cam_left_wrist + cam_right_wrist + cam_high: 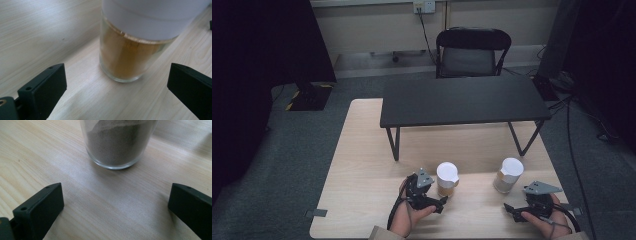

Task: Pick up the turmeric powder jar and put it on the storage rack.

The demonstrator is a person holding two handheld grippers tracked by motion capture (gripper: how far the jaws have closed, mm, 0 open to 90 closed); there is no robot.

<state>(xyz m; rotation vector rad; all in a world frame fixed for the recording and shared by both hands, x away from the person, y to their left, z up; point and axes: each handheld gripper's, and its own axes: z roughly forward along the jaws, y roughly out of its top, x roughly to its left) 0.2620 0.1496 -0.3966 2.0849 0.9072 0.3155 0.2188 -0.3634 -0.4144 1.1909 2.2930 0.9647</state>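
Two lidded glass jars are standing on the counter (362,165): brown-powder jar (127,55) facing the spread left claw (116,82), grey-powder jar (116,142) facing the spread right claw (116,203). Judging both rigid, smooth, breakable, moderately heavy; gripping mid-body below the white lid (150,17) seems safest.
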